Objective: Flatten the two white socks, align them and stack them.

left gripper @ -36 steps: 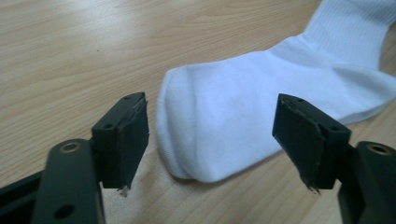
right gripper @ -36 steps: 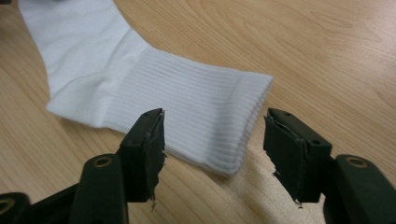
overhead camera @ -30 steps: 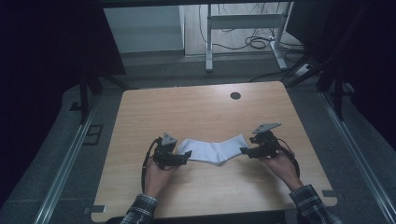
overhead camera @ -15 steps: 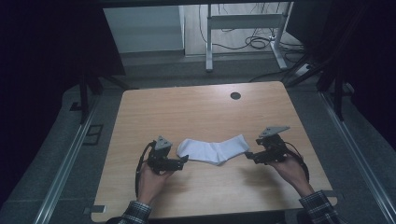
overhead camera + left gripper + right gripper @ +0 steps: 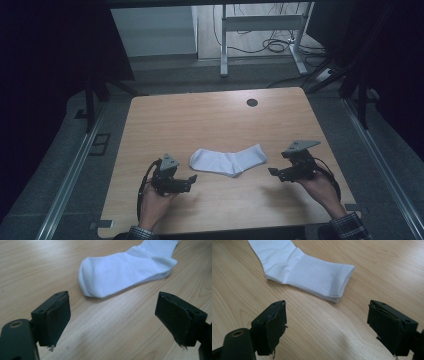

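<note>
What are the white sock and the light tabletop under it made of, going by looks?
White sock: soft knit fabric, probably cotton blend, matte; ribbed lines on the cuff and soft creases show it. It looks like two layers stacked, possibly a pair. Light tabletop: wood-grain surface with a smooth, slightly satin finish, visible grain streaks; whether it is solid wood or laminate cannot be told.

Light wooden table (image 5: 165,125), 1 white sock (image 5: 227,161) lying flat, seemingly folded double

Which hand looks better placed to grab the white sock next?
Left, narrowly. The left tool sits open just off the toe of the sock, while the right tool stands a bit farther from the cuff. Both are open and empty.
</note>
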`<state>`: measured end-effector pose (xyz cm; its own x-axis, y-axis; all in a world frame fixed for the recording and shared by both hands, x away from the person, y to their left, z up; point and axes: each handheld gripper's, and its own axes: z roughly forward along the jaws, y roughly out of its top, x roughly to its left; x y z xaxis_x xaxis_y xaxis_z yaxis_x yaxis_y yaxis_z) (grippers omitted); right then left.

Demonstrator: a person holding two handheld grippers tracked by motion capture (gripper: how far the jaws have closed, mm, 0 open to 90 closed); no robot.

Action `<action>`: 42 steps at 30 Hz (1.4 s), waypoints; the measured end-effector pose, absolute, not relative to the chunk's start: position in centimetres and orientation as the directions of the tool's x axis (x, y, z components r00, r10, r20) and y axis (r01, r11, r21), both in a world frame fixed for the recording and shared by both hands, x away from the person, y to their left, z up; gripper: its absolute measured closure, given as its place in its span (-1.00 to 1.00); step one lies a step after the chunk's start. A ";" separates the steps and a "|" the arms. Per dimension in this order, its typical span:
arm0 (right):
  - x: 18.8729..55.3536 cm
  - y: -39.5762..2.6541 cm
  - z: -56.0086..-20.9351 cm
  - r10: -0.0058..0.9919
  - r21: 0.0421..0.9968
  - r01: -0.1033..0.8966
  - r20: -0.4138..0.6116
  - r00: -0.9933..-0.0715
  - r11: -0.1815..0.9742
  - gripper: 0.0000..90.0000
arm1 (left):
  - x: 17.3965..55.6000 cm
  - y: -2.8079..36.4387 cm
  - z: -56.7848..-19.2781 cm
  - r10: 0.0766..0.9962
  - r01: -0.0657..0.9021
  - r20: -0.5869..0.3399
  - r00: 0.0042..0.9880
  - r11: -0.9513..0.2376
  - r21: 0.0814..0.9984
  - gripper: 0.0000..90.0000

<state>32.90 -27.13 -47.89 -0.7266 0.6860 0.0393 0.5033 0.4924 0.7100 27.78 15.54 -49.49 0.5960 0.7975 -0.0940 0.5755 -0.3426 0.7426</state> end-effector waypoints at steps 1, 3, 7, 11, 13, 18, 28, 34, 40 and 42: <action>32.8 -27.3 -47.9 0.687 0.712 0.506 0.046 -0.725 0.487 -0.71 | 27.6 15.7 -49.6 0.797 0.577 -0.095 0.596 -0.343 0.741 -0.70; 32.6 -27.6 -48.0 0.686 0.716 0.503 0.046 -0.726 0.485 -0.72 | 27.3 15.9 -49.8 0.798 0.580 -0.096 0.595 -0.343 0.739 -0.70; 32.2 -28.0 -48.2 0.691 0.716 0.509 0.052 -0.721 0.478 -0.76 | 26.6 16.3 -50.2 0.800 0.587 -0.106 0.591 -0.336 0.736 -0.71; 31.9 -28.2 -48.8 0.686 0.714 0.508 0.052 -0.725 0.482 -0.78 | 25.9 16.7 -50.7 0.803 0.594 -0.106 0.586 -0.336 0.731 -0.72; 31.7 -28.3 -49.2 0.688 0.711 0.508 0.046 -0.724 0.487 -0.79 | 25.6 16.9 -51.0 0.806 0.595 -0.101 0.583 -0.339 0.729 -0.73; 31.5 -28.5 -50.0 0.686 0.701 0.510 0.042 -0.727 0.498 -0.82 | 25.0 17.3 -52.0 0.809 0.603 -0.098 0.580 -0.346 0.719 -0.75; 31.3 -28.1 -52.2 0.677 0.653 0.528 0.032 -0.736 0.543 -0.82 | 25.0 17.1 -53.6 0.806 0.630 -0.085 0.586 -0.387 0.674 -0.77; 31.3 -27.9 -53.4 0.667 0.632 0.518 0.002 -0.745 0.576 -0.87 | 25.0 16.7 -54.1 0.796 0.615 -0.036 0.605 -0.438 0.656 -0.78; 31.2 -27.9 -53.7 0.668 0.657 0.505 0.003 -0.745 0.560 -0.90 | 24.9 16.9 -54.3 0.789 0.601 -0.034 0.613 -0.438 0.668 -0.78; 31.2 -27.9 -53.8 0.672 0.665 0.504 0.004 -0.740 0.551 -0.90 | 24.8 17.0 -54.3 0.789 0.598 -0.033 0.613 -0.437 0.672 -0.78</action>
